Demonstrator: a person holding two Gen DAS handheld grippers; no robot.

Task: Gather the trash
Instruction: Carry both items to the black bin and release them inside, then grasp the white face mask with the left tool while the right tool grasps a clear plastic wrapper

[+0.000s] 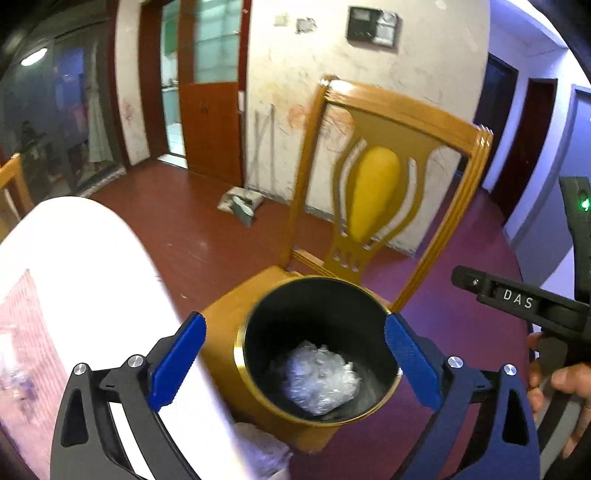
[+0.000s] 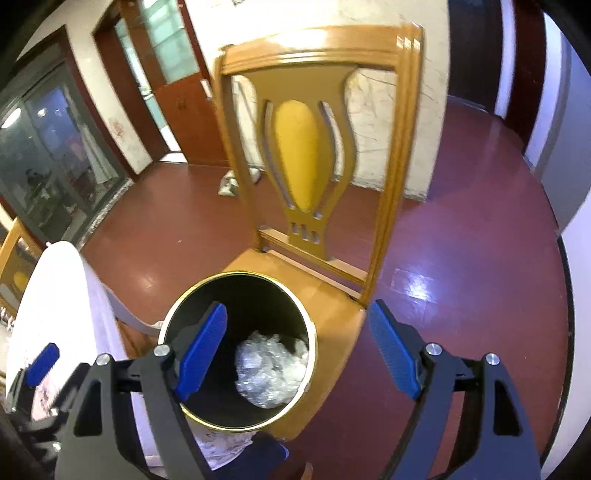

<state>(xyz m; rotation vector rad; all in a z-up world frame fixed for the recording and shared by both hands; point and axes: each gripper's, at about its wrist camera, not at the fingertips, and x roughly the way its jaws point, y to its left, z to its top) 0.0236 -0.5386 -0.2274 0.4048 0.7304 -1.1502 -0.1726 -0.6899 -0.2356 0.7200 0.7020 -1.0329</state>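
— Floorboards (image 1: pixel 177 229) first: what are you standing over?

— Dark red, glossy flooring runs through the whole room, and your wooden chair (image 1: pixel 384 177) stands on it with its carved back towards a scuffed, stained white wall (image 1: pixel 436 74). A round black bin (image 1: pixel 317 350) with a gold rim sits on the chair's seat (image 2: pixel 332 310).

— And the trash?

— A crumpled wad of clear plastic (image 1: pixel 317 380) lies at the bottom of that bin, touching nothing of yours. Your left gripper (image 1: pixel 295 363) hangs above the bin with its blue pads spread as wide as the rim, nothing between them. Your right gripper (image 2: pixel 299 350) is also spread wide and empty, one finger (image 2: pixel 201 354) over the bin's mouth, the other out past the seat's edge.

— What else is around you?

— A white-covered table (image 1: pixel 92 266) edges in on your left, close beside the chair. Further back, a red-brown door (image 1: pixel 210 129) stands by a glazed partition, a dark glass sliding door (image 2: pixel 48 155) fills the far left, and some grey-white litter (image 1: pixel 240 203) lies on the floor at the foot of the wall. A dark panel (image 1: pixel 373 24) hangs high on that wall.
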